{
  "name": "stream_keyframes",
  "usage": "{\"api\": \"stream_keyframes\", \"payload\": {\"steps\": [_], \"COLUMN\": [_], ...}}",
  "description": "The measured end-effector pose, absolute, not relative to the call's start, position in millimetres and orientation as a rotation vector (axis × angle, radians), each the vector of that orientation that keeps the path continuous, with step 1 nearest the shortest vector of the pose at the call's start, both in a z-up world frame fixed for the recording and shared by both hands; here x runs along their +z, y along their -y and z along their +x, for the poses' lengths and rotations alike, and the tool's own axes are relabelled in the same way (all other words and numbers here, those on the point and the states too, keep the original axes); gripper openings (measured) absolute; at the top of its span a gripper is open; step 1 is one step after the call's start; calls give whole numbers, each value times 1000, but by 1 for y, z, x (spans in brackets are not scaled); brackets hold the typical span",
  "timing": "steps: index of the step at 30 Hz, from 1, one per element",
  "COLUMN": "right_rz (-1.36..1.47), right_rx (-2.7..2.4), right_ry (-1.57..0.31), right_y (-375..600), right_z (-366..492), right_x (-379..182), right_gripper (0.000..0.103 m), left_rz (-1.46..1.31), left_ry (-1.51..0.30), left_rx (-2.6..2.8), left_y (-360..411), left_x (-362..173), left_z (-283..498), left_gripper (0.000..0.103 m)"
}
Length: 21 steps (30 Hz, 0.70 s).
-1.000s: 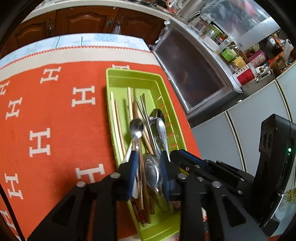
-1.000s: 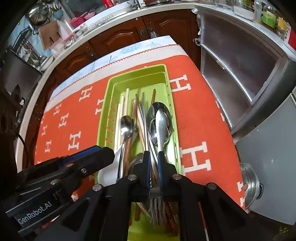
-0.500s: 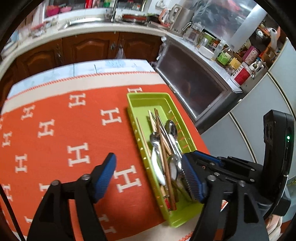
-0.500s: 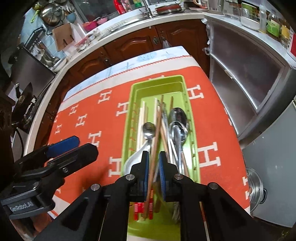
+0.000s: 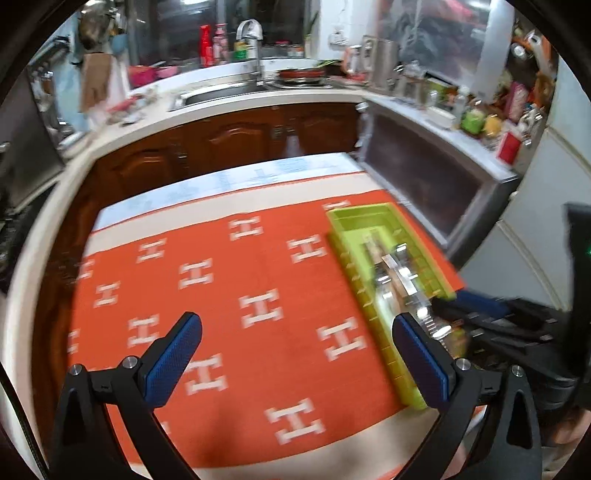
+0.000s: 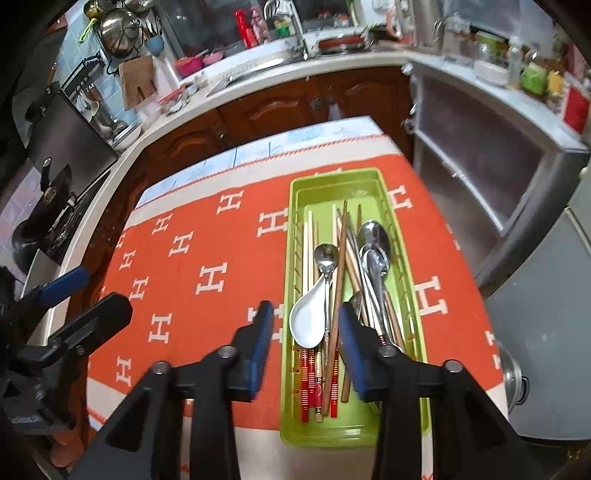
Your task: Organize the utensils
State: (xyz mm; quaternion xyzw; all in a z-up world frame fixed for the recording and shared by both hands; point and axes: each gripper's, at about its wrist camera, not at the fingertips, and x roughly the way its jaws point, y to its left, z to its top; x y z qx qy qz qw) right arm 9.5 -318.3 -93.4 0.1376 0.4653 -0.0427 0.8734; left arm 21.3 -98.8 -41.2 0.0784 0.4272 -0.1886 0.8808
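Green tray (image 6: 402, 236) lay on orange cloth (image 6: 207, 258), w/ chopsticks (image 6: 334, 295), metal spoons (image 6: 375, 251) & white spoon (image 6: 308, 319) inside. Right gripper (image 6: 306, 334) was spread, empty, above tray's near end. Left gripper (image 5: 295, 343) was spread wide, empty, left of tray.

I see an orange H-patterned tablecloth (image 6: 207, 280), a sink faucet (image 5: 251, 33) behind, and a hanging steel pot (image 6: 118, 29) at far left
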Motion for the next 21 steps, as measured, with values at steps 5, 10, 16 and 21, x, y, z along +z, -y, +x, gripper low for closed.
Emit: {"api": "stream_keyframes", "payload": {"steps": [5, 10, 16, 21], "right_rz": [267, 224, 165, 125], "right_rx": [-80, -31, 11, 39], "right_ry": [-938, -866, -746, -687], "right_y": [294, 254, 205, 170], "right_z": [-6, -18, -27, -37], "right_x": [-76, -43, 3, 27], "right_gripper": [39, 42, 56, 60], "left_rz": [184, 167, 97, 40], "left_ry": [-853, -795, -766, -790], "left_rx": [-321, -244, -155, -91], "left_y": [67, 40, 9, -15], "left_x": [-34, -14, 8, 7], "left_z": [10, 3, -5, -11], "left_gripper": [102, 102, 102, 102]}}
